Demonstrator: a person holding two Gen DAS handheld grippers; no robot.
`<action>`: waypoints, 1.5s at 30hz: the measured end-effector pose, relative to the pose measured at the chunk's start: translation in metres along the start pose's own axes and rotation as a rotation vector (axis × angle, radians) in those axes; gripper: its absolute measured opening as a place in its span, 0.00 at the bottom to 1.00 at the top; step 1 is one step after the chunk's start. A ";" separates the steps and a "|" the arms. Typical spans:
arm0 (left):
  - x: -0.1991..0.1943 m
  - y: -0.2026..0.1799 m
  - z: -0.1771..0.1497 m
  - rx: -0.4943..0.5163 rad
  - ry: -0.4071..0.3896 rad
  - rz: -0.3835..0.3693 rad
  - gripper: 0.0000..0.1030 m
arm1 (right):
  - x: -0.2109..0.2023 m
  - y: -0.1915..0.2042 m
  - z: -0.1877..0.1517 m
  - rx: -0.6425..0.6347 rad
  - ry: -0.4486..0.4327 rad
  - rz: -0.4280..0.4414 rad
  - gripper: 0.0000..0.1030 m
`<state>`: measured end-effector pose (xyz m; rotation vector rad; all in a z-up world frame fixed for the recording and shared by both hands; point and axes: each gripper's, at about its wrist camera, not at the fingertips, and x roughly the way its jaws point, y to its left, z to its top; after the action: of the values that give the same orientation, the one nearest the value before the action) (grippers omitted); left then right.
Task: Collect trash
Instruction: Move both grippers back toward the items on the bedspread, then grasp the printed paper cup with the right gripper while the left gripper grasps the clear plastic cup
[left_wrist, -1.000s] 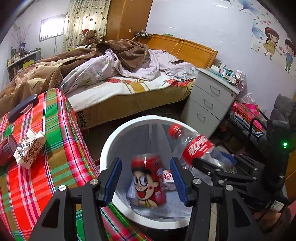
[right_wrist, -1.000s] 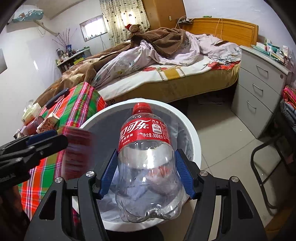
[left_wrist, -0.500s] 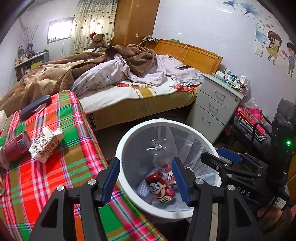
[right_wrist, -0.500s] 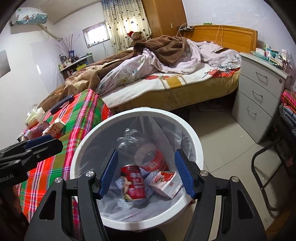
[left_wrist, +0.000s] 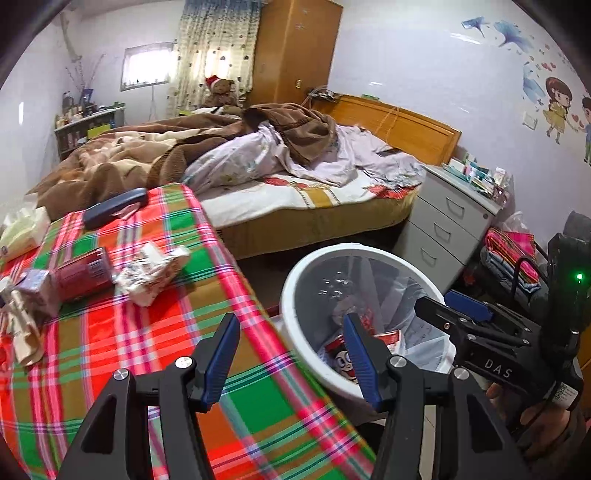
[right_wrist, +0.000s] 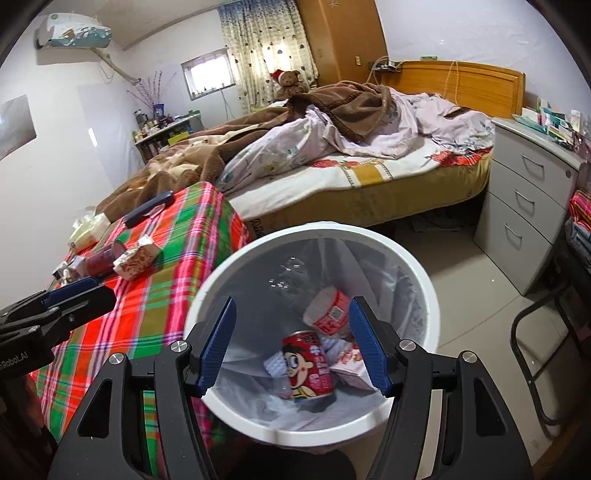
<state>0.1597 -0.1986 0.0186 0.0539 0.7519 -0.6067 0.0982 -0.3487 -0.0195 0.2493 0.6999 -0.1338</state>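
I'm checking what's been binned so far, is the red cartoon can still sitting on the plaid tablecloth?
No, the red cartoon can lies at the bottom of the white bin, beside a small carton.

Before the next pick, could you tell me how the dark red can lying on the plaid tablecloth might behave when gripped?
The dark red cylindrical can lies on its side, so a nudge may roll it. Its smooth round wall could slip between pads. It looks rigid; its weight is unclear.

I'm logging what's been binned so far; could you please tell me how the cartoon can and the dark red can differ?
The cartoon can lies inside the white bin among other trash; the dark red can lies on the plaid cloth, not yet collected. The cartoon can is bright red with a big-eyed face; the dark red can looks duller, and its print is too small to read. Both are red and lie on their sides.
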 end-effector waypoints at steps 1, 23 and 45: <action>-0.004 0.005 -0.001 -0.008 -0.009 0.003 0.56 | 0.000 0.004 0.000 -0.005 -0.001 0.007 0.63; -0.061 0.127 -0.024 -0.203 -0.078 0.194 0.56 | 0.025 0.087 0.007 -0.123 0.017 0.121 0.63; -0.088 0.263 -0.050 -0.388 -0.093 0.414 0.56 | 0.092 0.158 0.029 -0.095 0.111 0.181 0.63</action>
<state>0.2190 0.0758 -0.0043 -0.1726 0.7304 -0.0637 0.2186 -0.2081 -0.0297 0.2291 0.7879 0.0866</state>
